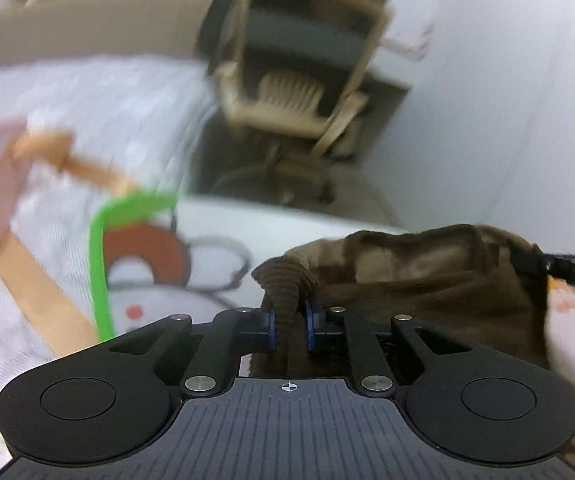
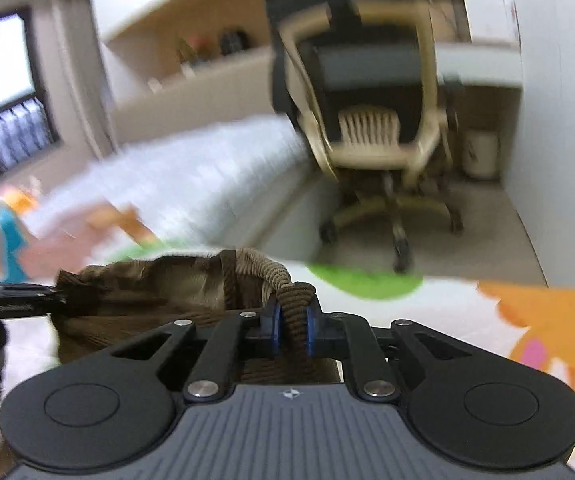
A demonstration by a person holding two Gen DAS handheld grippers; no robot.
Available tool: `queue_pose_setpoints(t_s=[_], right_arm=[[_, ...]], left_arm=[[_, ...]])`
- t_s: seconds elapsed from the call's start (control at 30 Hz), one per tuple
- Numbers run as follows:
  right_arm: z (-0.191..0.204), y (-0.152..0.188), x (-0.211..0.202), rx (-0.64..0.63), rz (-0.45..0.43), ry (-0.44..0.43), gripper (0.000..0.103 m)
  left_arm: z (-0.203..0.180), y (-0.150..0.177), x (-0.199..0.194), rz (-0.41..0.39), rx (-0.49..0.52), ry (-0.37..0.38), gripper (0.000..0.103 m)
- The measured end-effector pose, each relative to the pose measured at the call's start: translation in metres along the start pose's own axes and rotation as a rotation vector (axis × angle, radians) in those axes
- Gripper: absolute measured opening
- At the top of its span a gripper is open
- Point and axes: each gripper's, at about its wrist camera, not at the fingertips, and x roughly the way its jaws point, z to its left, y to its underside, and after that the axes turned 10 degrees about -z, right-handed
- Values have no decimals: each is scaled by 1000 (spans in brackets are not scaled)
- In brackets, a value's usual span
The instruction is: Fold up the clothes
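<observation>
A brown corduroy garment (image 1: 427, 276) hangs stretched between my two grippers above a bed. My left gripper (image 1: 290, 326) is shut on one bunched ribbed edge of it. The other gripper's black tip (image 1: 567, 270) pokes in at the right of the left wrist view, holding the far corner. In the right wrist view my right gripper (image 2: 293, 326) is shut on a thick ribbed fold of the same garment (image 2: 159, 284), whose lighter inner side faces me. The left gripper's black tip (image 2: 11, 300) shows at the left edge there.
A bedsheet (image 1: 191, 268) with cartoon prints in green, orange and red lies below. A beige and black office chair (image 2: 371, 112) stands on the floor beyond the bed. A white quilted cover (image 2: 207, 176) spreads to the left. White walls close the right side.
</observation>
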Motion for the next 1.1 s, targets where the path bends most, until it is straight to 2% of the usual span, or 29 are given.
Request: queue_pose_setpoints(t_s=[0.13, 0.23, 0.27, 0.3, 0.33, 0.37, 0.4, 0.43, 0.5, 0.53, 0.67, 0.73, 0.8, 0.9, 0.93, 0.97, 1.0, 1.03, 1.1], right_arm=[[30, 9, -96, -148, -77, -45, 11], [46, 40, -137, -237, -43, -55, 12], [48, 53, -145, -248, -18, -58, 13], [47, 66, -152, -246, 15, -61, 15], [46, 78, -159, -241, 47, -61, 17], [44, 87, -165, -231, 78, -58, 25], [40, 94, -171, -223, 107, -58, 33], [37, 100, -177, -212, 127, -57, 37], [27, 102, -190, -172, 120, -48, 52], [22, 99, -195, -137, 101, -45, 55], [1, 82, -194, 71, 28, -56, 68], [-7, 80, -181, 166, 18, -63, 68], [-5, 91, -160, 198, 40, -57, 68], [11, 112, -130, 149, 102, -43, 66], [18, 119, -123, 111, 119, -37, 59], [26, 125, -116, 73, 136, -32, 31], [32, 127, -113, 40, 141, -27, 10], [37, 119, -118, 21, 116, -23, 8], [45, 96, -139, -2, 45, -40, 8]], left_arm=[[-21, 5, -98, -78, 131, 71, 13], [-30, 29, -139, -41, 169, 97, 17], [-30, 40, -147, -16, 168, 116, 27], [-31, 51, -154, 9, 165, 137, 42], [-32, 61, -161, 35, 162, 161, 51], [-31, 70, -167, 57, 157, 180, 65], [-30, 77, -172, 79, 153, 197, 75], [-29, 85, -178, 101, 148, 214, 77], [-21, 89, -183, 117, 93, 245, 89], [-15, 88, -183, 120, 56, 258, 92], [6, 83, -161, 115, -117, 243, 94], [9, 87, -139, 140, -184, 209, 94], [5, 95, -118, 163, -196, 174, 94], [-6, 102, -102, 156, -146, 115, 93], [-10, 104, -97, 152, -128, 95, 91], [-14, 106, -92, 149, -111, 75, 75], [-19, 101, -94, 141, -83, 82, 40], [-23, 96, -98, 131, -54, 96, 25], [-32, 77, -118, 84, -2, 102, 19]])
